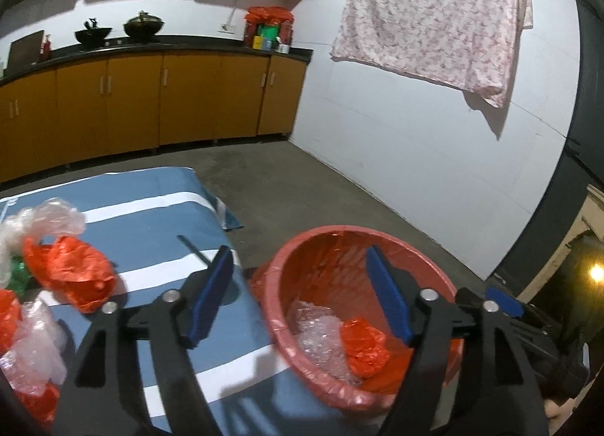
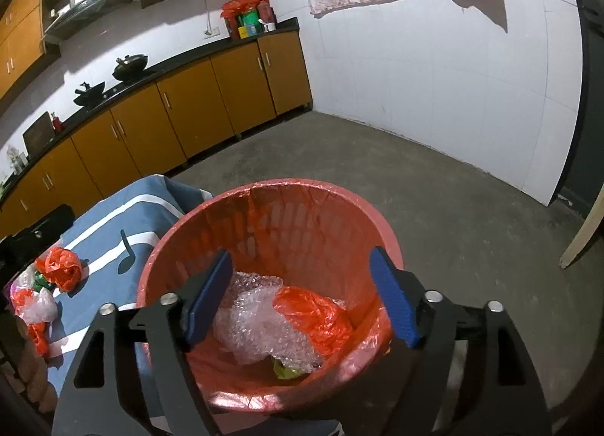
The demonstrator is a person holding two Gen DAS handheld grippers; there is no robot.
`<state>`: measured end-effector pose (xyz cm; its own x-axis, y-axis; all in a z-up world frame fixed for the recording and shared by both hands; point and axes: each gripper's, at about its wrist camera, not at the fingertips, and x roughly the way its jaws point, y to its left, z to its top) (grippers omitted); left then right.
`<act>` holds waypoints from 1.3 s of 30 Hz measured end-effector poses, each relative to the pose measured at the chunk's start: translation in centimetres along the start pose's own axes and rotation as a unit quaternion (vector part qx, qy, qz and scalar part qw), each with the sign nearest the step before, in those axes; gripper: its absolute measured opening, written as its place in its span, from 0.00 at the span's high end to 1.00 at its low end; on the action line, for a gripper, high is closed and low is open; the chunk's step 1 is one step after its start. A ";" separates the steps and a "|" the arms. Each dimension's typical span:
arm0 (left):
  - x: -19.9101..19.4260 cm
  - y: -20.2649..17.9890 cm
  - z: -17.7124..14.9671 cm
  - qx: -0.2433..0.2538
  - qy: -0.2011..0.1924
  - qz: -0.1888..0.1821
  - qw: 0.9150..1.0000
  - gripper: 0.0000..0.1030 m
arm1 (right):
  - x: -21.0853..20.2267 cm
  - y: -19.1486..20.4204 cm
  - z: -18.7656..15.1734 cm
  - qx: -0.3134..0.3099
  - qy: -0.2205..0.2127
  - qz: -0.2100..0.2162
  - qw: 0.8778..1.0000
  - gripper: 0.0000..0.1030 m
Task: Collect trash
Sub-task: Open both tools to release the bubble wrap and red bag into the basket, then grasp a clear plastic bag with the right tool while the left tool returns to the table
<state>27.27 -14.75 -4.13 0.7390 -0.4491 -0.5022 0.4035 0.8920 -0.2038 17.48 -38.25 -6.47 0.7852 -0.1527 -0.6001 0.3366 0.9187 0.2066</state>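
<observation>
A red trash basket (image 1: 321,243) with a red liner stands beside the table; in the right wrist view its rim (image 2: 287,185) fills the middle. Inside lie bubble wrap (image 2: 253,319), a crumpled red bag (image 2: 313,315) and a yellow-green scrap (image 2: 285,370). My right gripper (image 2: 302,300) is open and empty above the basket. My left gripper (image 1: 302,304) is open and empty over the table's right edge and the basket's rim. On the blue striped tablecloth (image 1: 151,217) lie a red bag (image 1: 71,273), clear plastic (image 1: 53,217), and more red and clear bags (image 1: 26,353).
Orange kitchen cabinets (image 1: 132,103) with a dark counter run along the back wall, with woks (image 1: 143,24) and a red bag of boxes (image 1: 268,26). A pink floral cloth (image 1: 434,13) hangs on the white wall. The floor (image 2: 415,187) is grey concrete.
</observation>
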 end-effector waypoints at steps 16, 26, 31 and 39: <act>-7.8 4.1 -1.3 -0.012 -0.016 0.068 0.997 0.18 | -2.1 5.6 -0.8 -0.064 -0.010 0.021 0.998 0.10; -16.4 11.9 -4.2 -0.027 -0.052 0.182 0.982 0.18 | -3.3 13.9 -2.6 -0.118 0.009 0.113 0.986 0.15; -19.3 16.0 -6.5 -0.038 -0.046 0.247 0.967 0.18 | -3.3 19.0 -3.8 -0.140 0.032 0.166 0.976 0.27; -23.0 21.3 -8.9 -0.098 -0.046 0.291 0.951 0.18 | -2.5 28.3 -5.8 -0.189 0.071 0.238 0.950 0.43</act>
<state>14.05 15.06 -4.35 0.8541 0.1284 -0.5041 -0.1893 0.9793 -0.0713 22.02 -9.78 -3.58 0.7147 0.3383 -0.6122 -0.2700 0.9408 0.2047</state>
